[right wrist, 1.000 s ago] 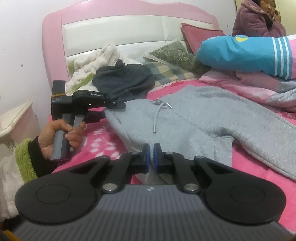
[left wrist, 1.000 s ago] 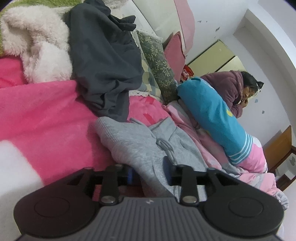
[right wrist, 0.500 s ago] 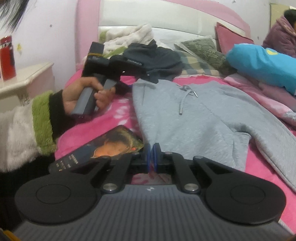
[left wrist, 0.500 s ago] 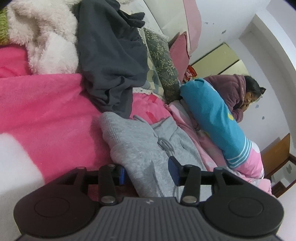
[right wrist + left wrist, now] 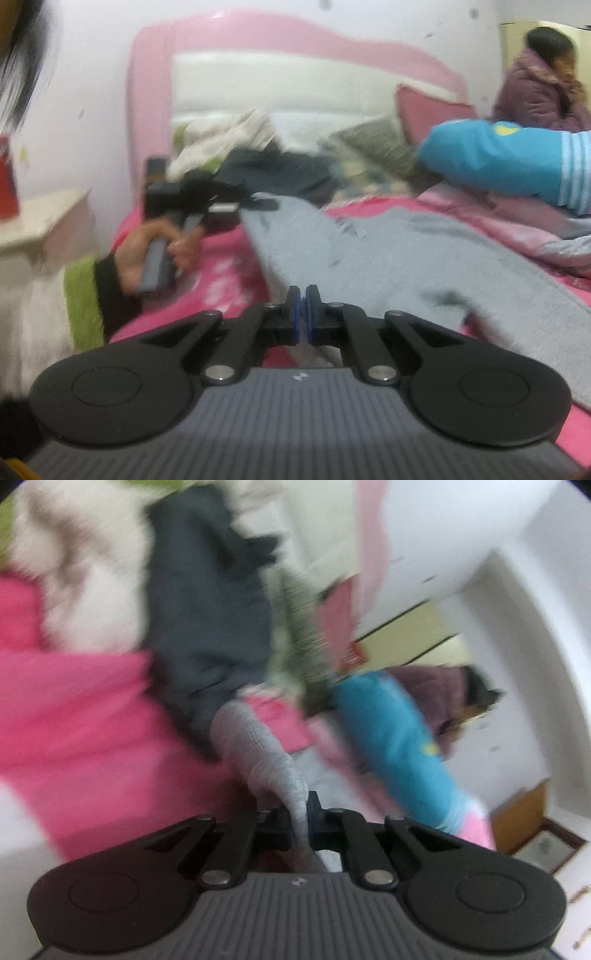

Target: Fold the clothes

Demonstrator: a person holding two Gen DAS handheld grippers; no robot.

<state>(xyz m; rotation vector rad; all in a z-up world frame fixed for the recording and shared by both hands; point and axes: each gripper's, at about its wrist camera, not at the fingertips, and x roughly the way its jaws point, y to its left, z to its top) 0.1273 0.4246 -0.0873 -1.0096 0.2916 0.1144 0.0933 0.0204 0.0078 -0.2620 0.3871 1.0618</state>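
Left tongs (image 5: 300, 814): clamped on a pinch of the grey sweatpants (image 5: 399, 258), at the waistband corner nearest the bed's left side; the cloth rose in a taut ridge from the bed to the pads.
Hand (image 5: 155, 251): wrapped round the left handle, with a green cuff and a white fleece sleeve behind it.
Grey sweatpants: spread loosely across the pink bed (image 5: 229, 280), waist toward the headboard (image 5: 258, 85), drawstring showing, one leg running off to the right. No crease or doubled layer showed that I could call a fold.
Right tongs (image 5: 303, 314): pads drawn together at the near edge of the sweatpants; whether any cloth sat between them I could not tell.
Dark garment (image 5: 207, 627): heaped by the pillows, not folded.
White fleece (image 5: 81, 579): bunched beside it, also loose.
Progress: one corner gripped and lifted, so I judged a fold of the sweatpants was under way; laying it flat was left, and the two heaped pieces too.
Person (image 5: 543, 85): sat at the far right, behind a blue bundle (image 5: 495, 158).
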